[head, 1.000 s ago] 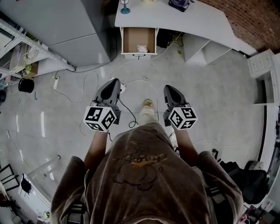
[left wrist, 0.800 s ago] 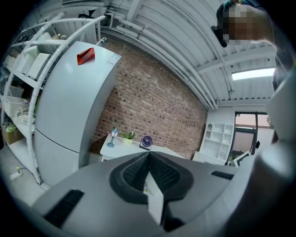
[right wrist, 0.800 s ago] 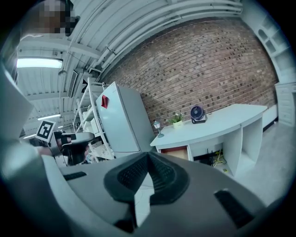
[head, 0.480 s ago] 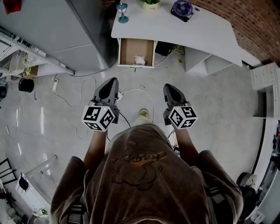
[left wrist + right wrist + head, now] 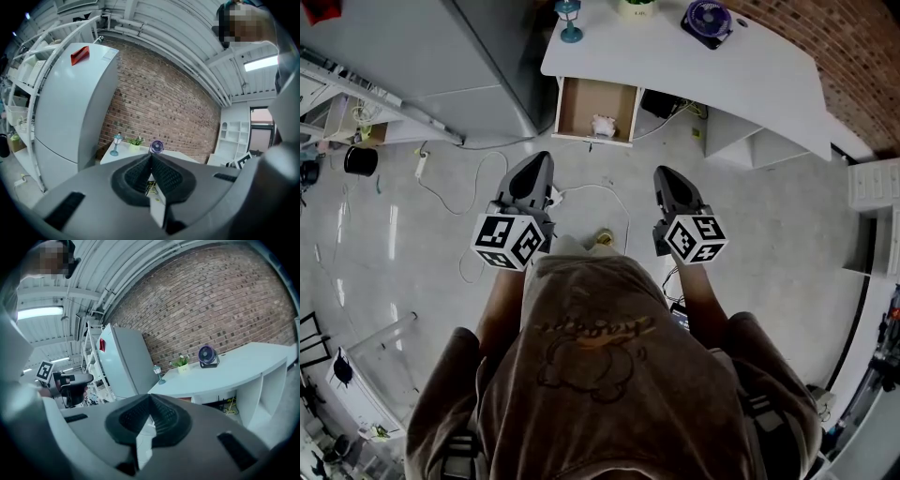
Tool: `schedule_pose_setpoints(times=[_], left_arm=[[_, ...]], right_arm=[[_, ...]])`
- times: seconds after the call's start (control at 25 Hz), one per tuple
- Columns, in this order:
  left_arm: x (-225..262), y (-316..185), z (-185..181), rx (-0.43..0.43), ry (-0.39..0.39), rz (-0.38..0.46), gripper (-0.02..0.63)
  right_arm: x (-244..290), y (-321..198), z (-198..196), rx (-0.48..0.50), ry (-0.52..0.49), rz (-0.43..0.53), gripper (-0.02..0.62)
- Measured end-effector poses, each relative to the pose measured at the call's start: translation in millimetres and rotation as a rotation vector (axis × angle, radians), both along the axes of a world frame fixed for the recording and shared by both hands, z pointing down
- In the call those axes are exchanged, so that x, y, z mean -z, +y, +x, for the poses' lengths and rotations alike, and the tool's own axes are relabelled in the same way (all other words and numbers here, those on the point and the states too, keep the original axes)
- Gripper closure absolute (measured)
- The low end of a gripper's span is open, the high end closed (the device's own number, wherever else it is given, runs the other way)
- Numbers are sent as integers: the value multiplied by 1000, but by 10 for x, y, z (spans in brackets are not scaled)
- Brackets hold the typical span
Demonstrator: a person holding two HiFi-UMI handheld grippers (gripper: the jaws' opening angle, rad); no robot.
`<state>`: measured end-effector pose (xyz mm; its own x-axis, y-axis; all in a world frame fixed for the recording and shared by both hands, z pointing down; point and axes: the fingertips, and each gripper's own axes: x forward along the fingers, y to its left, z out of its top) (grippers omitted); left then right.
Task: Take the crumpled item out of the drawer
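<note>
- Head view: crumpled item [image 5: 602, 126] lies at the front of the open drawer [image 5: 579, 94] under the desk [image 5: 741, 66], upper centre of frame.
- My left gripper [image 5: 538, 159] and right gripper [image 5: 664, 172] are both clenched on nothing, mid-frame over the floor, well apart from the drawer.

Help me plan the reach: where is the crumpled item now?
In the head view, top centre, the crumpled item lies in the open drawer under the desk's left end, near the drawer's front edge.
</note>
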<state>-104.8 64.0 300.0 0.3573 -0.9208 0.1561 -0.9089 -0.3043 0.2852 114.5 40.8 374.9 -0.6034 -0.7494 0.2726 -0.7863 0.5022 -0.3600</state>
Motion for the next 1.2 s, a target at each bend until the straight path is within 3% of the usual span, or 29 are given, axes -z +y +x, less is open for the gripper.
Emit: schedule_pose_setpoints(times=[0.72, 1.2], left_arm=[[-149, -674, 130, -62, 29, 5, 598], [-555, -1383, 28, -122, 22, -85, 598]], right_arm=[[-71, -492, 84, -47, 19, 9, 598], [-284, -1113, -130, -63, 25, -33, 598]])
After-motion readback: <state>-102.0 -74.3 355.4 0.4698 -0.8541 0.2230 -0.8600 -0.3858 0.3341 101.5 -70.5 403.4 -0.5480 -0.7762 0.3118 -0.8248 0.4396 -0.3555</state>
